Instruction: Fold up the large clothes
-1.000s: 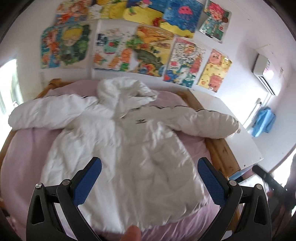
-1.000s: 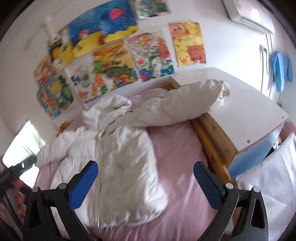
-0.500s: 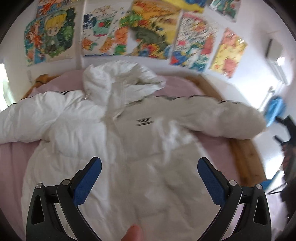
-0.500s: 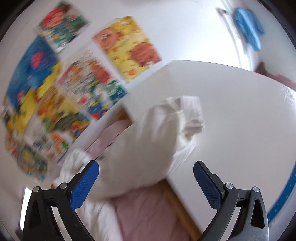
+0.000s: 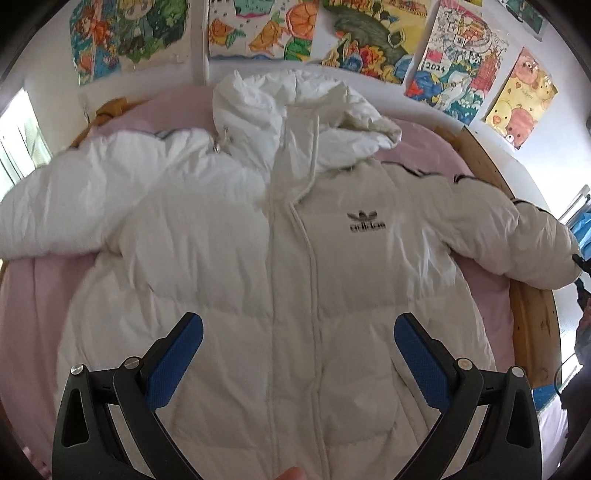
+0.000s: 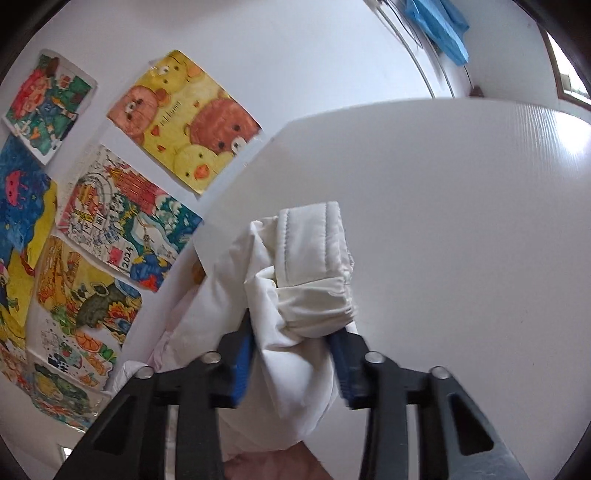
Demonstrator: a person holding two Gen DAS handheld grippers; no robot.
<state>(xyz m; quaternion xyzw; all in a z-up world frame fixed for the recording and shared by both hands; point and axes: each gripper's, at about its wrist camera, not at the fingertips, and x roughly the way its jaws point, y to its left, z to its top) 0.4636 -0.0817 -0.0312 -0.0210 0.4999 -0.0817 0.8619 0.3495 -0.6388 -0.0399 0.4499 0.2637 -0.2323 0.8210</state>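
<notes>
A white hooded puffer jacket (image 5: 288, 258) lies face up on the pink bed (image 5: 33, 295), sleeves spread out to both sides, hood toward the wall. My left gripper (image 5: 295, 354) is open and hovers above the jacket's lower front, holding nothing. My right gripper (image 6: 291, 354) is shut on the cuff end of the jacket's right sleeve (image 6: 314, 266), which rests over the white cabinet top (image 6: 461, 221). The same sleeve shows at the right of the left wrist view (image 5: 517, 236).
Colourful drawings (image 5: 354, 40) cover the wall behind the bed. A wooden bed frame (image 5: 528, 325) runs along the right side. The white cabinet stands beside the bed. A blue cloth (image 6: 439, 26) hangs on the far wall.
My right gripper has moved in to the sleeve cuff and closed on it. My left gripper has moved forward over the jacket and stayed open.
</notes>
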